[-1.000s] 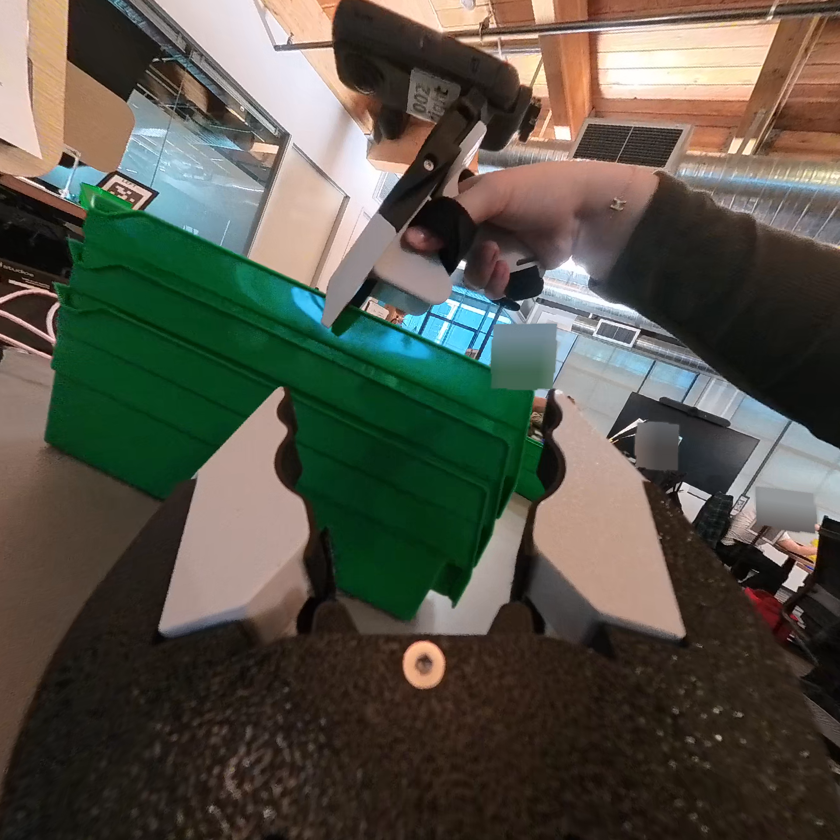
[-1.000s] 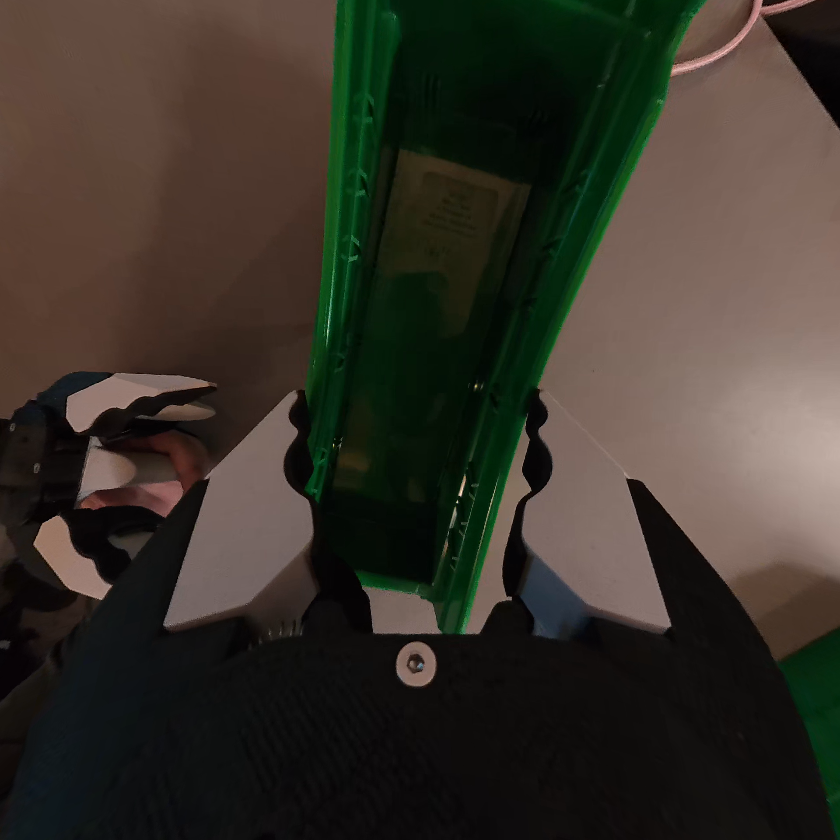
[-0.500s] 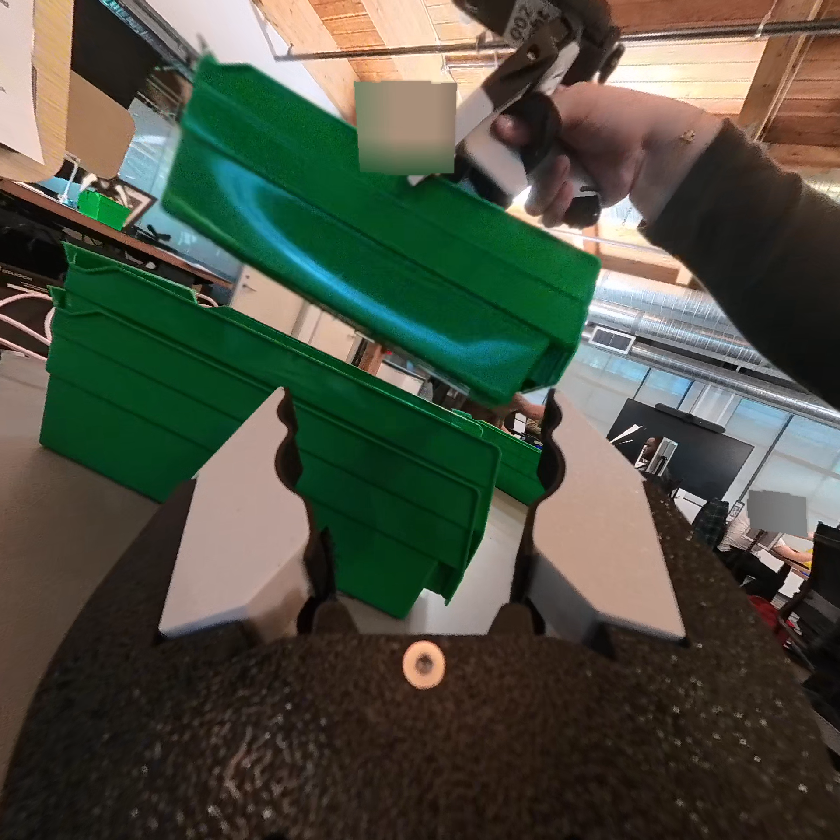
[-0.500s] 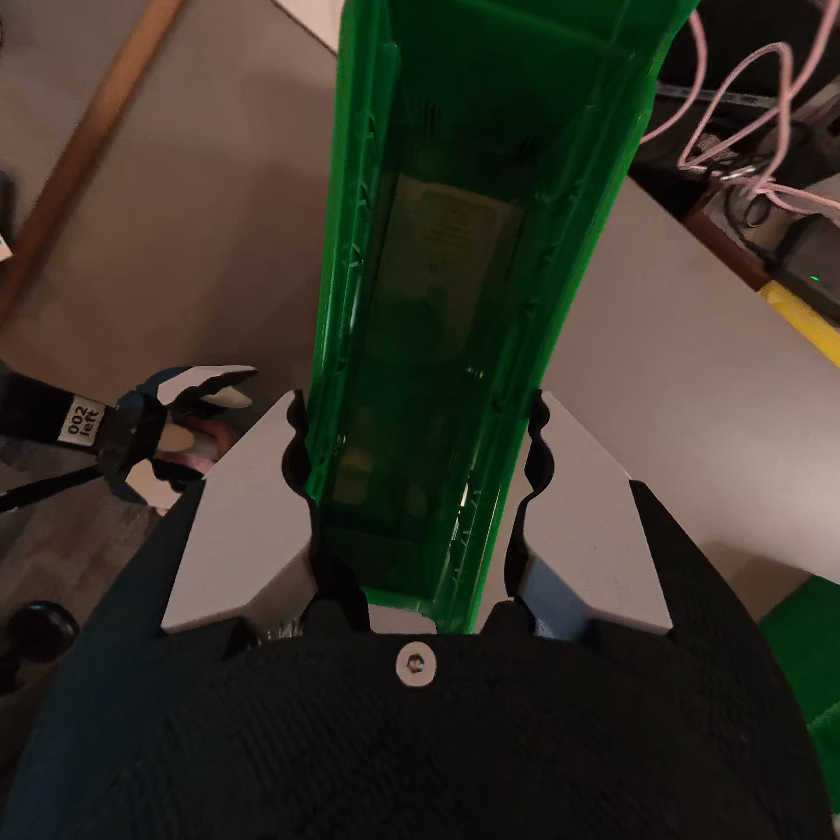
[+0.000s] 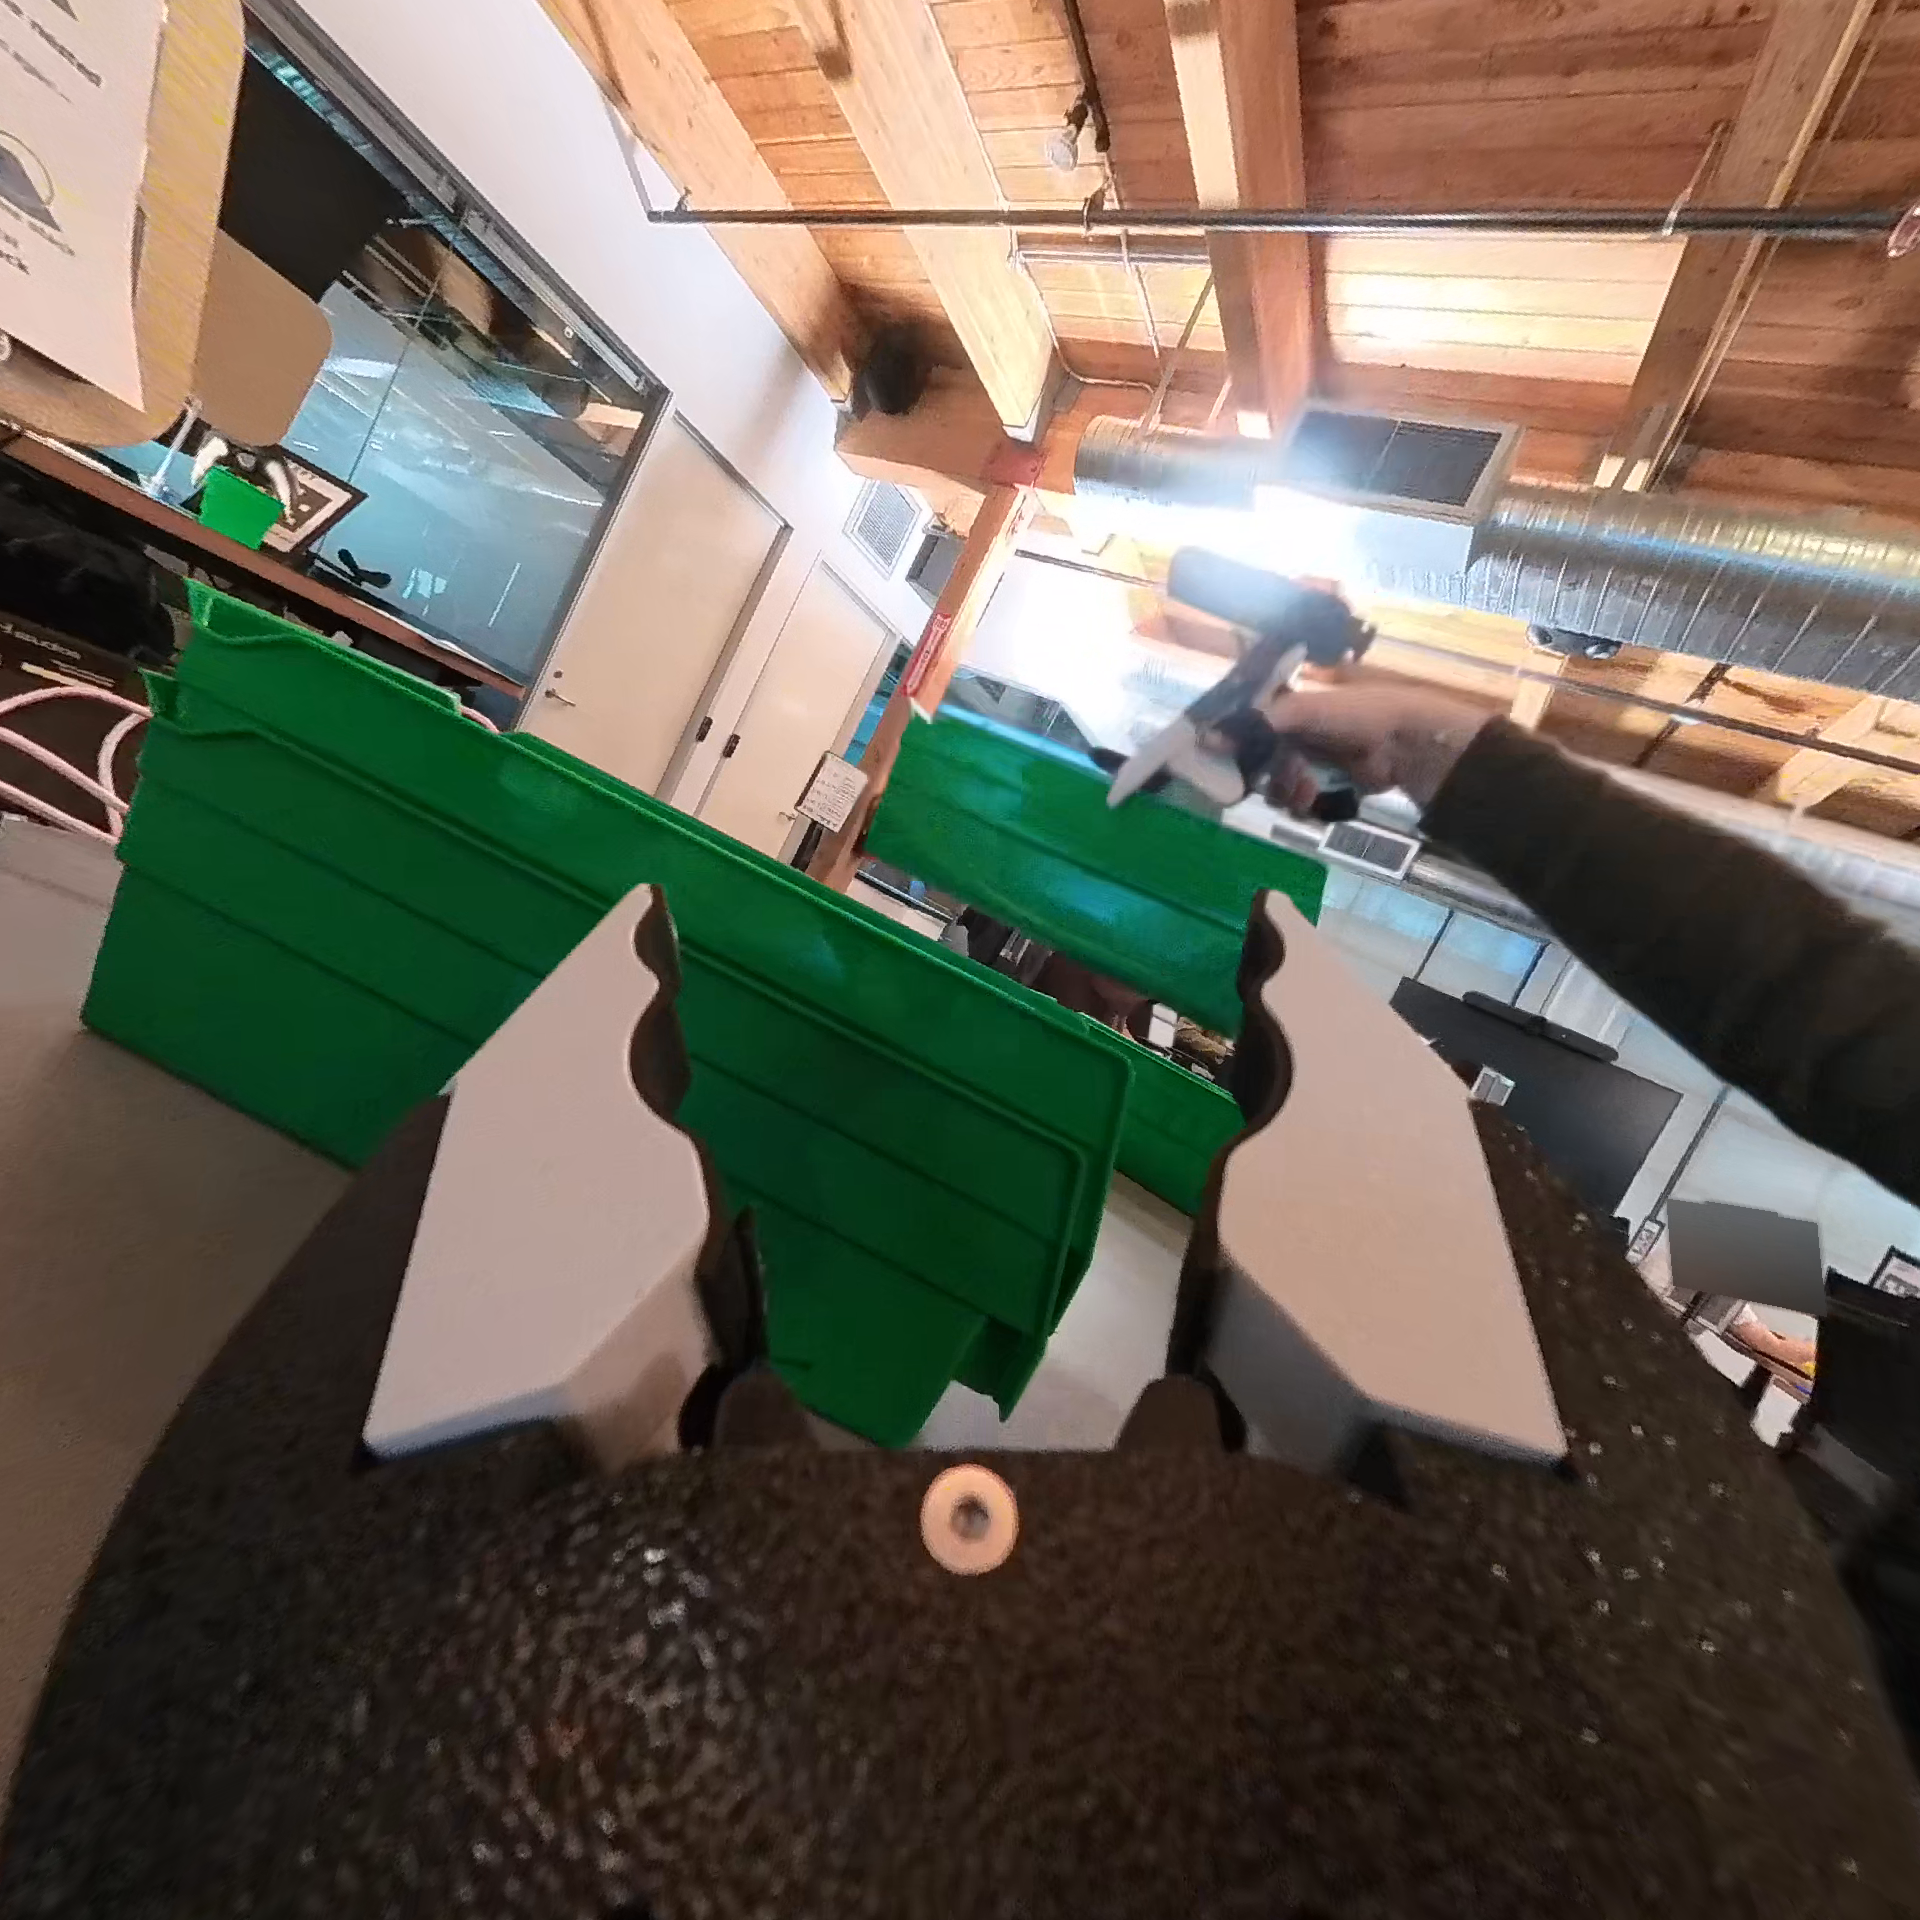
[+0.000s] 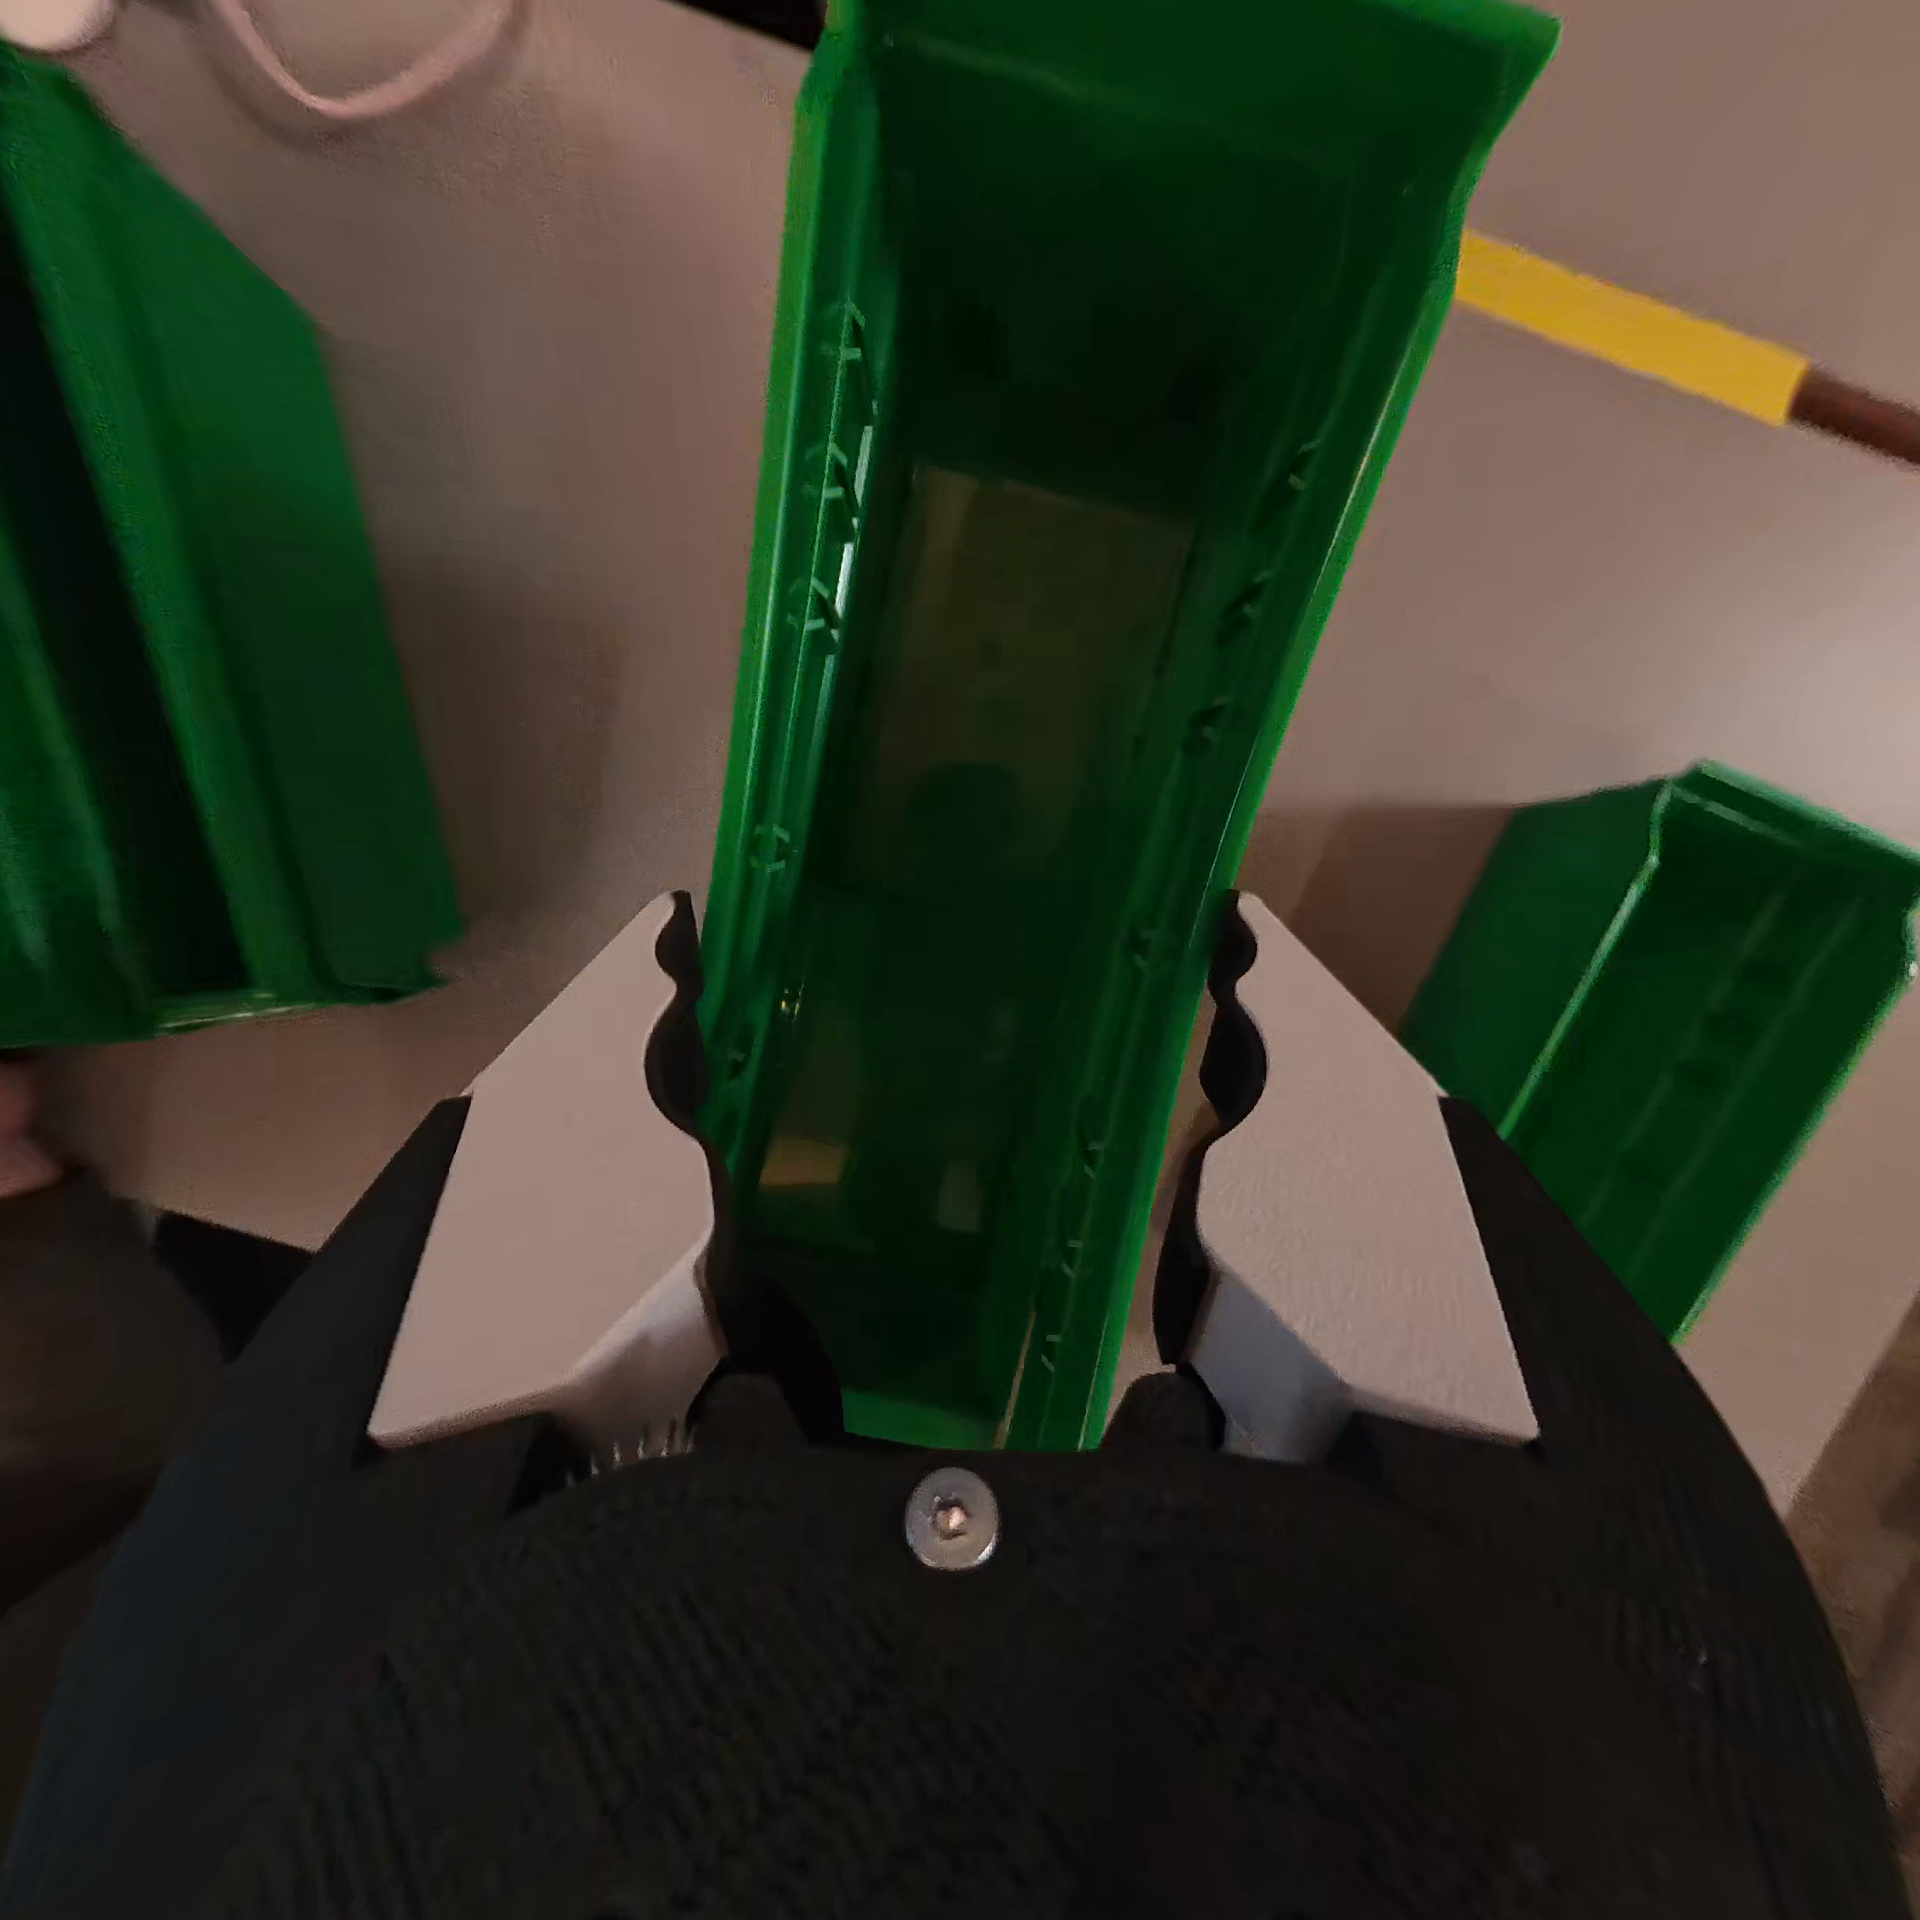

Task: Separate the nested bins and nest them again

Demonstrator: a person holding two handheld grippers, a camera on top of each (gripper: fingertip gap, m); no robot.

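A stack of nested green bins (image 5: 499,935) stands on the grey table (image 5: 125,1195). My left gripper (image 5: 951,904) is open, low at the stack's near end; that end sits loosely between the fingers, with a gap on the right. My right gripper (image 6: 956,914) is shut on one green bin (image 6: 1039,623), its fingertips pressing the two long walls. In the left wrist view that bin (image 5: 1070,862) hangs in the air to the right of the stack, under the right gripper (image 5: 1143,769). The stack also shows in the right wrist view (image 6: 208,623).
Another single green bin (image 6: 1662,1039) stands on the table to the right; it also shows in the left wrist view (image 5: 1174,1122) behind the stack. Pink cables (image 5: 62,727) lie at the table's far edge. A yellow strip (image 6: 1621,332) marks another edge.
My right gripper has lifted the top bin off the stack and carried it away to the right and lower. My left gripper has stayed open at the stack's end.
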